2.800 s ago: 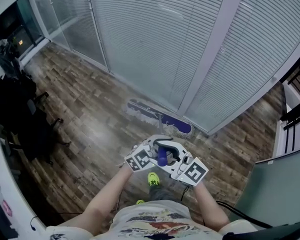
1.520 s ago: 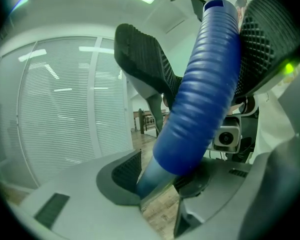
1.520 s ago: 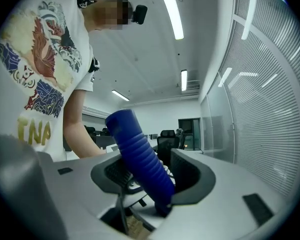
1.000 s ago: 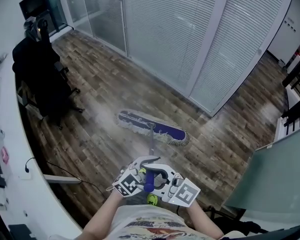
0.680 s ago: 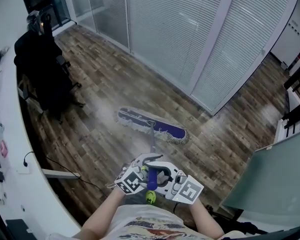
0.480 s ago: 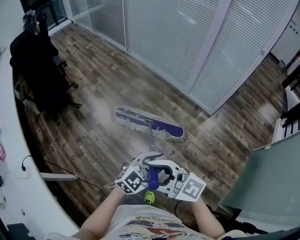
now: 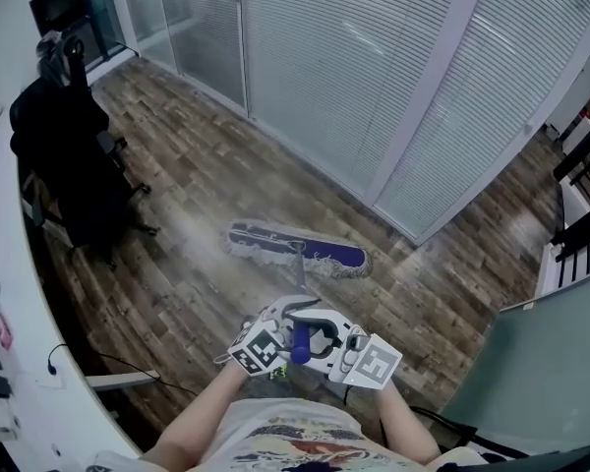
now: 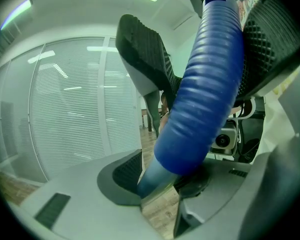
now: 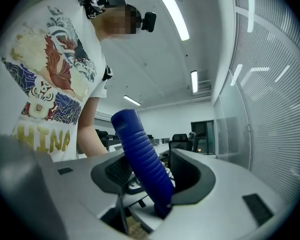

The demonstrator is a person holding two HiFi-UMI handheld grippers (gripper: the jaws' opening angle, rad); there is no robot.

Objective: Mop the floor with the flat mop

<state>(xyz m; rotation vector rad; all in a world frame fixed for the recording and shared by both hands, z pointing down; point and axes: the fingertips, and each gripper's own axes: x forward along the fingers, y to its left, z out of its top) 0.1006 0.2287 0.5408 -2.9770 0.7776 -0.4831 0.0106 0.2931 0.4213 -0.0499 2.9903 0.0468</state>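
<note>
At your waist, left claw (image 8: pixel 205 54) and right claw (image 9: pixel 151 176) both clamp the flat mop's blue handle grip (image 7: pixel 300 340); mop head (image 7: pixel 297 248) flat on wooden floor (image 7: pixel 197 175).

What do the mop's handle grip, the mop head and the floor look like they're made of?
Blue ribbed handle grip: probably matte rubber or soft plastic. Purple mop head with pale fringe: cloth, apparently microfibre. Slightly shiny plank-patterned floor: wood or laminate, can't tell.

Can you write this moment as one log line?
left claw: gripping mop handle | right claw: gripping mop handle | mop head: flat on floor
</note>
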